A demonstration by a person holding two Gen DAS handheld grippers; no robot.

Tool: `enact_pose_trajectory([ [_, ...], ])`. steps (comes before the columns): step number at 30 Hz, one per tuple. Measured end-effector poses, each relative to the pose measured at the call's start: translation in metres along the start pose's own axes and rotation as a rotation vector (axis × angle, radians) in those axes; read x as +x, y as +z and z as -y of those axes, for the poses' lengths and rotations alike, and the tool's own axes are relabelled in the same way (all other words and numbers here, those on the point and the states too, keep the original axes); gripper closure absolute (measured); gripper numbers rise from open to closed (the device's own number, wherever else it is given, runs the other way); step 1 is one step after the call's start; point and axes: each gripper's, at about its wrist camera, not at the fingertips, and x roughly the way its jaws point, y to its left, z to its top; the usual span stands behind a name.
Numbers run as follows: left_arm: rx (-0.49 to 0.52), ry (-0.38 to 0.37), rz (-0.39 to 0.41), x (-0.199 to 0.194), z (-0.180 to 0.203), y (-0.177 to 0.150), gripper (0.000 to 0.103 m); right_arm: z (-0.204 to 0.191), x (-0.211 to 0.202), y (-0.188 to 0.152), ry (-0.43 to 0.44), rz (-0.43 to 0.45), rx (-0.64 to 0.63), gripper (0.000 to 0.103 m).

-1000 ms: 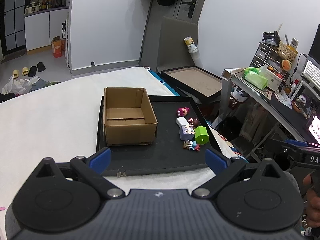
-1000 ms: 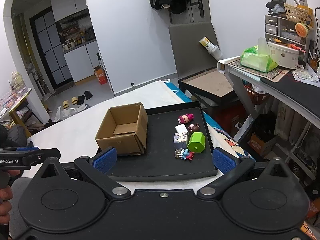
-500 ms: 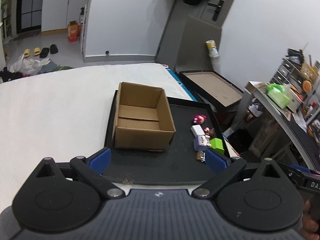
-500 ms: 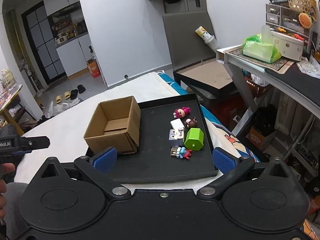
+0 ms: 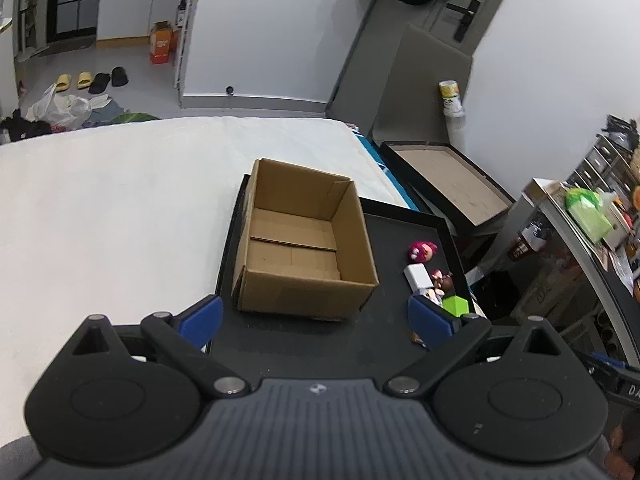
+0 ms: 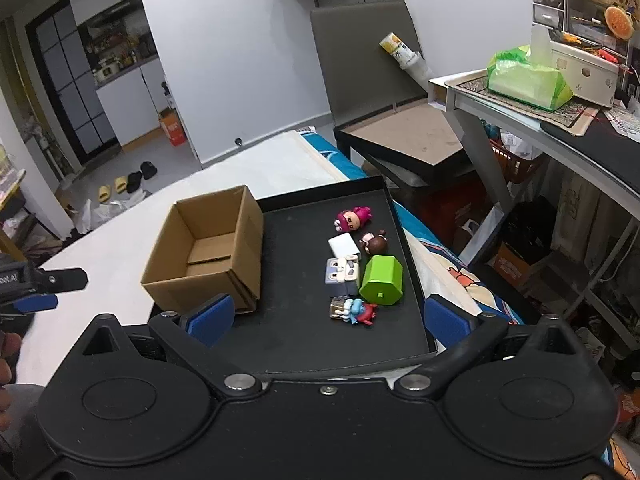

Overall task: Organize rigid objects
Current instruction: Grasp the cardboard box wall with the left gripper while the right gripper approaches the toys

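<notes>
An open, empty cardboard box stands on the left of a black tray. To its right lie small toys: a pink figure, a white block, a brown-haired figure, a purple-grey block, a green house and a small blue-red figure. My left gripper is open and empty, near the tray's front edge before the box. My right gripper is open and empty, just short of the toys.
The tray lies on a white bed. A low table with a dark panel stands behind it. A grey desk with a green tissue pack is at the right. Shoes and bags lie on the far floor.
Both grippers have moved forward and closer to the tray. The left view has swung left, centring on the box. Both stay open; nothing on the tray moved.
</notes>
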Motion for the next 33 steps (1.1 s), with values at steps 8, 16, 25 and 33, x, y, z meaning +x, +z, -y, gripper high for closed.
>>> enact_pose_trajectory([
  [8,-0.034,0.014,-0.010,0.027,-0.005,0.010,0.006,0.008,0.019,0.006,-0.029,-0.014,0.026,0.001],
  [16,-0.073,0.057,-0.002,0.057,-0.016,0.021,0.009,0.023,0.042,0.010,-0.033,-0.058,0.086,0.006],
  [25,-0.128,0.087,-0.042,0.098,-0.030,0.027,0.020,0.032,0.069,0.012,-0.068,-0.111,0.129,0.006],
  [33,-0.180,0.107,-0.063,0.122,-0.039,0.026,0.031,0.035,0.089,0.013,-0.072,-0.157,0.167,0.006],
])
